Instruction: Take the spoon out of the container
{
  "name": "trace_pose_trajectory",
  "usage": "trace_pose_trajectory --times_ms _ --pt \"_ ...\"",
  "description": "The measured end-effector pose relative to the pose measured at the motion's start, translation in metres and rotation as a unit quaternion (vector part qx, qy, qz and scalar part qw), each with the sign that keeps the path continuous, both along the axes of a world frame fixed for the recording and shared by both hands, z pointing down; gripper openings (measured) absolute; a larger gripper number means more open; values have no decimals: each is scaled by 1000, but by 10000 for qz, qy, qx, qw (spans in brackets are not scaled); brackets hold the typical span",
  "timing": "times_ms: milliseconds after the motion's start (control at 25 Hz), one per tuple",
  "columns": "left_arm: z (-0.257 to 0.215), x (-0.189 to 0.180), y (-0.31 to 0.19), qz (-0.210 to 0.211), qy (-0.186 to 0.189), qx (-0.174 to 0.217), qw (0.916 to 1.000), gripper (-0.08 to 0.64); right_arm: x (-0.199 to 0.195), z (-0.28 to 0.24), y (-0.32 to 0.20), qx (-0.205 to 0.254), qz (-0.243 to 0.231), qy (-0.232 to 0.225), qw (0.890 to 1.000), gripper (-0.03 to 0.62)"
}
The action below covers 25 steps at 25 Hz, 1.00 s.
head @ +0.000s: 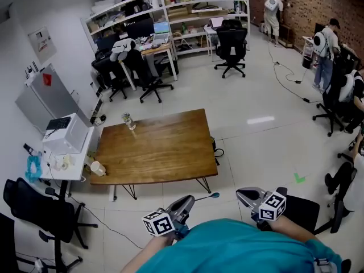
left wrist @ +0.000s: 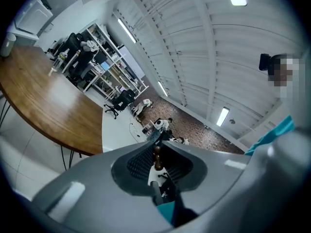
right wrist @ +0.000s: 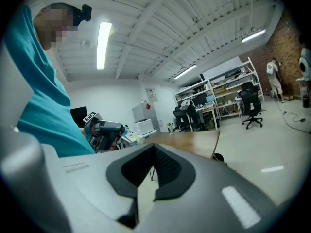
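Observation:
I stand back from the wooden table (head: 159,149). My left gripper (head: 189,201) is held close to my body and is shut on a thin spoon (head: 207,197) whose teal end points right. In the left gripper view the spoon's handle (left wrist: 156,159) sits pinched between the jaws. A small glass container (head: 129,121) stands on the far left part of the table, well away from both grippers. My right gripper (head: 240,194) is shut with nothing in it; its own view shows the jaws (right wrist: 154,148) meeting, with my left gripper (right wrist: 103,132) beyond them.
A paper cup (head: 98,168) lies at the table's near left corner. A white side desk (head: 65,152) with a box stands left of the table. Black office chairs (head: 51,212) are near left and right. People stand far right by the brick wall (head: 307,4).

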<state>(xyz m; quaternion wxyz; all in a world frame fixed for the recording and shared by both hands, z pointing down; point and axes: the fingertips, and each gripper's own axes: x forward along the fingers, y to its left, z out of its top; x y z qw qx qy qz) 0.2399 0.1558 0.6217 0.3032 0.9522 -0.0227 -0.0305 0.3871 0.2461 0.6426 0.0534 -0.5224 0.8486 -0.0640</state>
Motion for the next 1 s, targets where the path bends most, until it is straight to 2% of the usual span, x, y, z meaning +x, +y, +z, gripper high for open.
trace_pose_trajectory --times_ms 200,440,760,880,1000 --pt "6 -14 -12 -212 74 -270 9994 49 -9 8 -7 2 13 -31 10000 0" --pt "-5 -14 -21 -283 124 -345 9989 49 -8 -2 -17 12 -82 -60 9999 0" --pt "-10 -43 -37 -368 243 -389 9983 49 -33 0 -32 -13 -140 18 9999 0" --pt "-28 -37 -34 -172 460 -155 9987 49 -31 -3 -34 4 -133 -44 9999 0" --pt "-8 -39 -38 -297 298 -237 9988 49 -29 0 -30 18 -132 -8 9999 0"
